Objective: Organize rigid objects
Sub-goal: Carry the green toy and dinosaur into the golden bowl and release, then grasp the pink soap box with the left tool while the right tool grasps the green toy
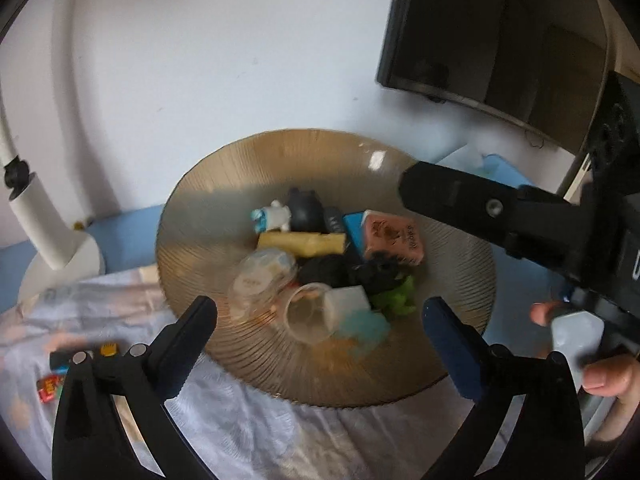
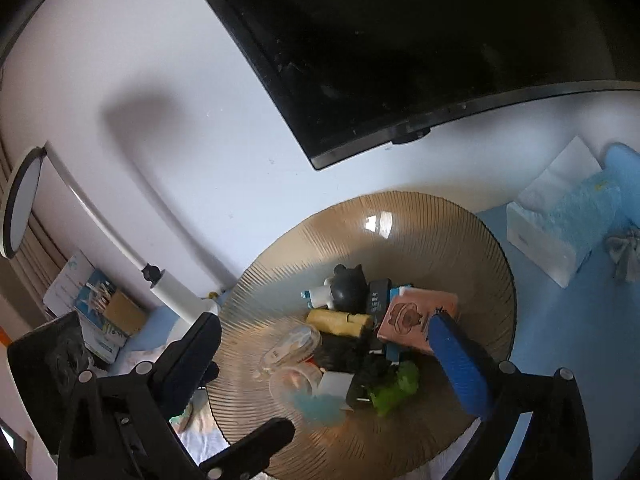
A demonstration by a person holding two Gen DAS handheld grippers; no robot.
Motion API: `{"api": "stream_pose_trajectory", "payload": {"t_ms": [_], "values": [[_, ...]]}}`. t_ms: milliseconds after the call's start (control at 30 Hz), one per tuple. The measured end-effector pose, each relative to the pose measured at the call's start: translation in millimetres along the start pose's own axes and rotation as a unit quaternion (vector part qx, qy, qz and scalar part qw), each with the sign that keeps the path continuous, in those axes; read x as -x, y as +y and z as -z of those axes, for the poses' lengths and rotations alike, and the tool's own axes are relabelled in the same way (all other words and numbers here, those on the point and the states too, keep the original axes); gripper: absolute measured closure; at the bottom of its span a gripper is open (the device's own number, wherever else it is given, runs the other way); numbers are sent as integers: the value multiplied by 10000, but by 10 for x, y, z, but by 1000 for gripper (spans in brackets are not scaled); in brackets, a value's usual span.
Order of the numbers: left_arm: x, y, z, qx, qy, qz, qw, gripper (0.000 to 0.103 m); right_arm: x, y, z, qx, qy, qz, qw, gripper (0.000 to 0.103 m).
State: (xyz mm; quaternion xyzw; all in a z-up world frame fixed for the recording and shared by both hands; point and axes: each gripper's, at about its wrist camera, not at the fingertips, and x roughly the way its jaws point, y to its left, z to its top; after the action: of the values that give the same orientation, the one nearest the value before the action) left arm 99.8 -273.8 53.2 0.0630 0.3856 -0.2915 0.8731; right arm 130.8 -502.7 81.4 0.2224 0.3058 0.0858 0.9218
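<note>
I am working over a blue table (image 2: 560,340) pushed against a white wall (image 2: 192,80). A dark monitor (image 2: 400,40) hangs tilted above it. A white lamp (image 1: 36,216) stands at the table's left edge, and a tissue box (image 2: 552,228) sits to the right near the wall. A pale crumpled cloth (image 1: 260,424) covers the near part of the table, with a few small coloured bits (image 1: 60,364) lying on it at the left.

A ribbed amber plate (image 1: 240,184) rests half on the cloth and holds the pile of small things at its middle. A yellow bar (image 1: 302,243) lies flat, its long axis running left to right across the plate. Behind it stand a dark bear figure (image 1: 306,210) and a white toy (image 1: 276,216). A pink box (image 1: 394,240) leans tilted at the right of the pile. A clear cup (image 1: 306,316) lies on its side, mouth toward me, with a green piece (image 1: 396,298) to its right.

My left gripper (image 1: 320,320) hangs spread wide over the plate's near rim, gripping nothing. My right gripper (image 2: 324,344) is likewise spread wide above the pile, with nothing in its grasp.
</note>
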Motion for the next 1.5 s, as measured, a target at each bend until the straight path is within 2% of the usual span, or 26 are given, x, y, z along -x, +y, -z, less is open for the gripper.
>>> {"api": "stream_pose_trajectory", "payload": {"t_ms": [67, 300, 400, 533, 733, 867, 967, 1000, 1100, 1200, 1233, 1400, 1500], "values": [[73, 45, 17, -6, -19, 91, 10000, 1, -10, 36, 36, 41, 63, 56, 10000, 0], [545, 425, -30, 249, -283, -426, 9984, 0, 31, 356, 41, 94, -6, -81, 9999, 0], [755, 766, 20, 482, -327, -783, 9952, 0, 33, 614, 29, 228, -57, -206, 9995, 0], [1037, 1334, 243, 958, -309, -1106, 9888, 1, -67, 1039, 123, 463, 33, -471, 9978, 0], [1254, 1848, 647, 1003, -16, -1627, 9816, 0, -500, 1704, 525, 1028, 605, -873, 9890, 0], [1248, 2053, 954, 1084, 241, -1568, 9814, 0, -872, 2083, 933, 1450, 1047, -1006, 9787, 0], [1131, 2066, 1154, 1028, 440, -1531, 9819, 0, -1164, 2204, 1193, 1755, 1365, -800, 9717, 0], [1107, 2054, 1200, 997, 479, -1547, 9818, 0, -1251, 2230, 1270, 1861, 1475, -718, 9687, 2], [1055, 2070, 1332, 1033, 576, -1508, 9815, 0, -1434, 2258, 1443, 2118, 1715, -551, 9606, 17], [1047, 2044, 1380, 1112, 590, -1432, 9817, 0, -1488, 2218, 1542, 2352, 1755, -337, 9554, 52], [1026, 2032, 1377, 1115, 579, -1424, 9818, 0, -1450, 2193, 1538, 2367, 1631, -298, 9573, 56], [881, 1858, 1247, 1060, 542, -1229, 9853, 0, -1188, 2002, 1393, 2179, 1080, -406, 9691, 56], [786, 1700, 1184, 1046, 541, -1097, 9870, 0, -1006, 1870, 1276, 2023, 941, -553, 9732, 56]]}}
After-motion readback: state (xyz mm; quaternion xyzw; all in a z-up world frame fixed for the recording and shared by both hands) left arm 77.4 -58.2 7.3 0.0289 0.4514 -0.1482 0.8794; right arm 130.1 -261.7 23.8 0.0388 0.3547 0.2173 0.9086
